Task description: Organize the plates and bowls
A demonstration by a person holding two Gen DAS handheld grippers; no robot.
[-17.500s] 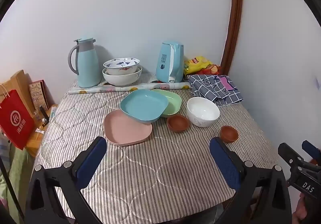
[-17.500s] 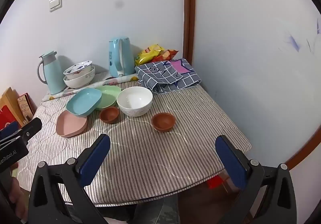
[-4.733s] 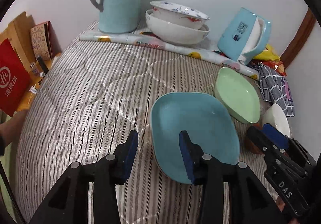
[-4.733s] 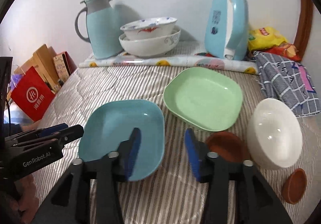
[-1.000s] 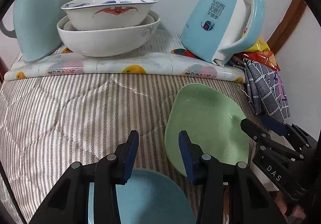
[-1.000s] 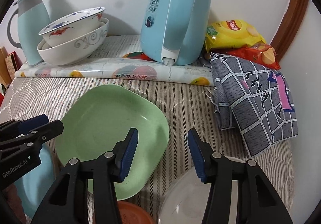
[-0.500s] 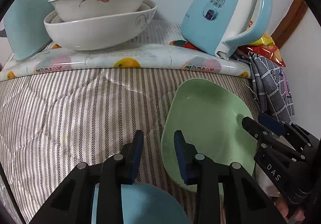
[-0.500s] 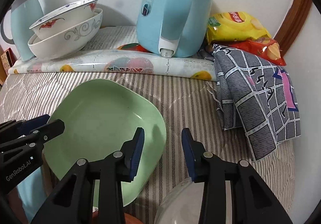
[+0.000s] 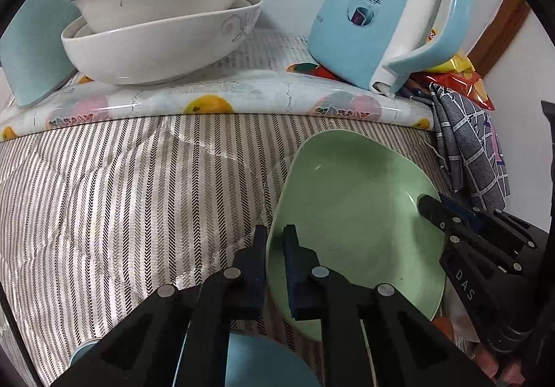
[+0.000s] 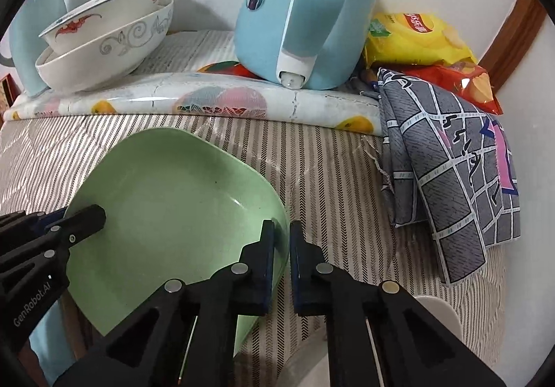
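A square green plate (image 9: 353,213) (image 10: 173,206) lies on the striped tablecloth. My left gripper (image 9: 274,237) has its jaws closing onto the plate's left rim, and the pads press it from both sides. My right gripper (image 10: 281,230) has its jaws closing the same way onto the right rim. Each gripper also shows in the other's view, the right gripper (image 9: 451,213) and the left gripper (image 10: 86,213), both at the plate's edge. A blue plate (image 9: 263,362) lies near me, partly hidden under the left gripper. Part of a white bowl (image 10: 437,314) shows at lower right.
Behind the plate lies a rolled fruit-print oilcloth (image 9: 208,102). On it stand two stacked china bowls (image 9: 163,36), a light-blue kettle (image 9: 388,15) and a blue thermos (image 9: 31,40). A checked cloth (image 10: 451,144) and snack bags (image 10: 416,36) fill the right corner by the wall.
Both grippers have sunk a little towards the green plate. Their jaws have narrowed from wide apart to clamped on its left and right rims.
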